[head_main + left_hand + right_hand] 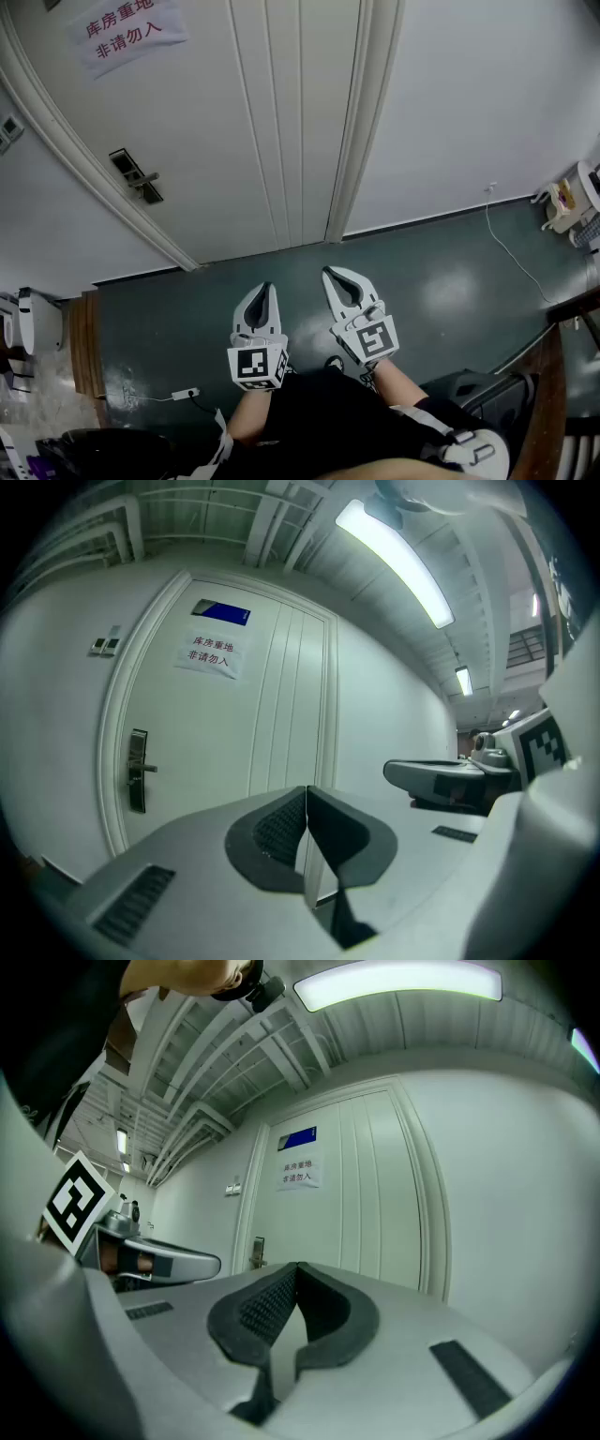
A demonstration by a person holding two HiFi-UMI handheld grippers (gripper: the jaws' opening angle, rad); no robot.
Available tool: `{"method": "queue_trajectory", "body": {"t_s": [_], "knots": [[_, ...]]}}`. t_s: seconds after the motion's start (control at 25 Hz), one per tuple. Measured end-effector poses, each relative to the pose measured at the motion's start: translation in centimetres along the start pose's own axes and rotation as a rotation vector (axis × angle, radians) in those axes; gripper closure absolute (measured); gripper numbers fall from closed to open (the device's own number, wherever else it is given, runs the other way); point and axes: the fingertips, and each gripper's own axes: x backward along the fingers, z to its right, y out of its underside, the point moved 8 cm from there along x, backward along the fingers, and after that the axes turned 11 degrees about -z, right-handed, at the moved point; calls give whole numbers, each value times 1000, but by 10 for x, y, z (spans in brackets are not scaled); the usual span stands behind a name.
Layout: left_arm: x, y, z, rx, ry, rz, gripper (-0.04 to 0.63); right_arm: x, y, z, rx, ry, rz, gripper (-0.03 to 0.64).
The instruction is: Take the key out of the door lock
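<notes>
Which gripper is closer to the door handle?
Left. In the head view, the left gripper is below and to the right of the door handle, well short of it. The right gripper is even farther right, so farther from the handle.

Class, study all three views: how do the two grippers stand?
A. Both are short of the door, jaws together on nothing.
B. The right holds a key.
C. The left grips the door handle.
A: the left gripper and right gripper both show jaws together and empty, well away from the door handle.
</notes>
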Motion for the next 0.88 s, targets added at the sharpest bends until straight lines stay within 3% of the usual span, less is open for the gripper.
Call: {"method": "queue_trajectory", "body": {"t_s": [0.24,0.52,0.72,0.88], "knots": [[2,3,-32,-2,20,5,571,-28,-3,-29,-14,-22,3,609],[-2,23,-61,6,69,-52,569,-57,7,-44,-56,-51,-33,609],[2,35,-96,-8,42,-113,564,-85,9,-64,-56,-65,-60,609],[9,39,-131,11,4,-126,425,-112,10,-89,-45,-99,-59,609]]}}
